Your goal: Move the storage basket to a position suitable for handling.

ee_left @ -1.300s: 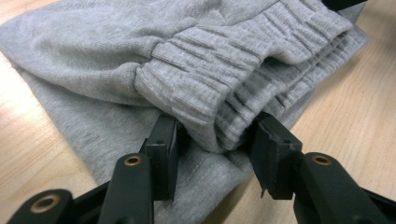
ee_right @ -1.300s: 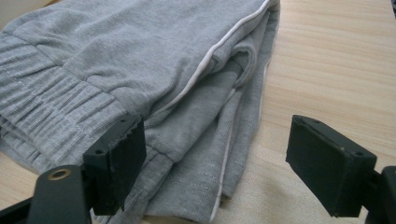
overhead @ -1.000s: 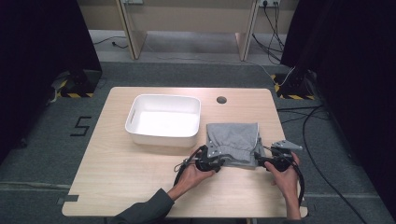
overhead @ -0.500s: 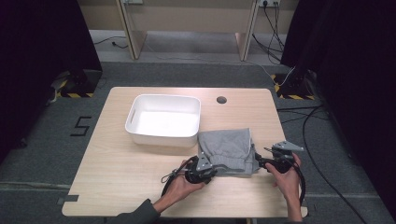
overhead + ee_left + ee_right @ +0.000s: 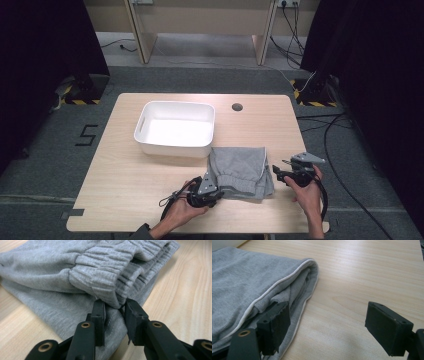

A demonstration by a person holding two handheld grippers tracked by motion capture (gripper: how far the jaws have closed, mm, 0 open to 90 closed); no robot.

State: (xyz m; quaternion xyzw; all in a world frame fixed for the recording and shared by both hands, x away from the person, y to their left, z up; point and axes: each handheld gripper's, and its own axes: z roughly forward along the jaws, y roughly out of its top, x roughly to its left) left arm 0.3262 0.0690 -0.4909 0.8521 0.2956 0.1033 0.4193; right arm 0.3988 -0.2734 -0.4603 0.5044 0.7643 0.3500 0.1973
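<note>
— What have you got hold of there?

— My left gripper (image 5: pixel 212 189) has its jaws nearly closed on the folded grey sweatpants (image 5: pixel 241 170). They have just been closing, with the ribbed elastic band (image 5: pixel 110 277) bunched between the pads. I'm pinching the near edge so that all the folded layers come along together, I'd say, rather than one sheet peeling off.

— And the other one?

— My right gripper (image 5: pixel 280 172) has its jaws wide apart and holds nothing. One pad (image 5: pixel 274 325) lies against the side of the fabric by the white piping (image 5: pixel 272 290); the other stands over bare wood. I judge it is there to steady or take that side next.

— Where does the bundle lie?

— Flat on the worktop (image 5: pixel 125 200), near my edge, just in front of the white tub (image 5: pixel 175 127), its far corner close to the tub's wall. I cannot tell whether they touch.

— So the tub is where it goes?

— Likely. It sits open and bare inside, right behind the bundle, so a short lift and push forward should do it. The risk is the fold slumping open if only one side is gripped.
</note>
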